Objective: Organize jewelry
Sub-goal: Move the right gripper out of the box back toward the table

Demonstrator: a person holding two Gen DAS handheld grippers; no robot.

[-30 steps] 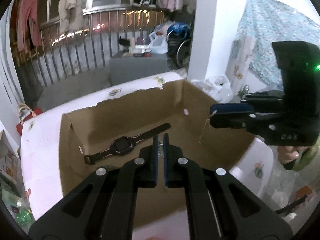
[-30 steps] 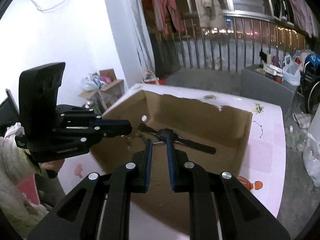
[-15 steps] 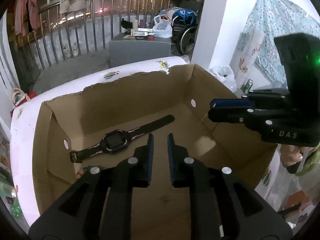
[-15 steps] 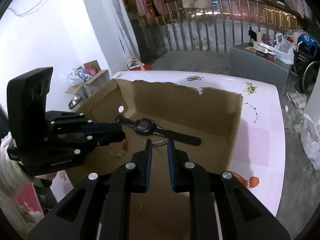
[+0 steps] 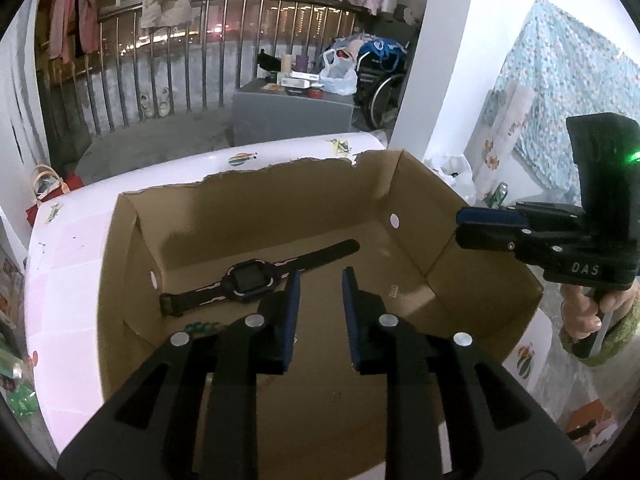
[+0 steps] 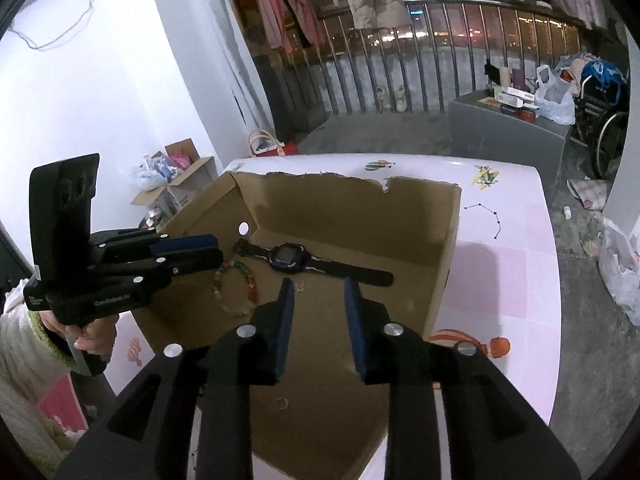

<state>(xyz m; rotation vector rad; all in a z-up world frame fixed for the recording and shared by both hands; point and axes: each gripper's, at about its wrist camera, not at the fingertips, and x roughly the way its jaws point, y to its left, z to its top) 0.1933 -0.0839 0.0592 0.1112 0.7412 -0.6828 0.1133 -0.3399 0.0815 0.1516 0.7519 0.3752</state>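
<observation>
Centre frame in both wrist views, the black watch (image 5: 250, 282) lay flat on the cardboard box (image 6: 352, 208) floor, with a bead bracelet (image 6: 236, 288) lower left of it and a small ring (image 6: 281, 403) nearer the camera. Left gripper (image 5: 319, 316) and right gripper (image 6: 319, 322) had just been opening, jaws apart, nothing between them.

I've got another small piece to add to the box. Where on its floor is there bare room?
Bare cardboard lies right of the ring, toward the cardboard box's right wall. It is crowded at the far left: the watch and bead bracelet lie close together, a thin chain beside them.
</observation>
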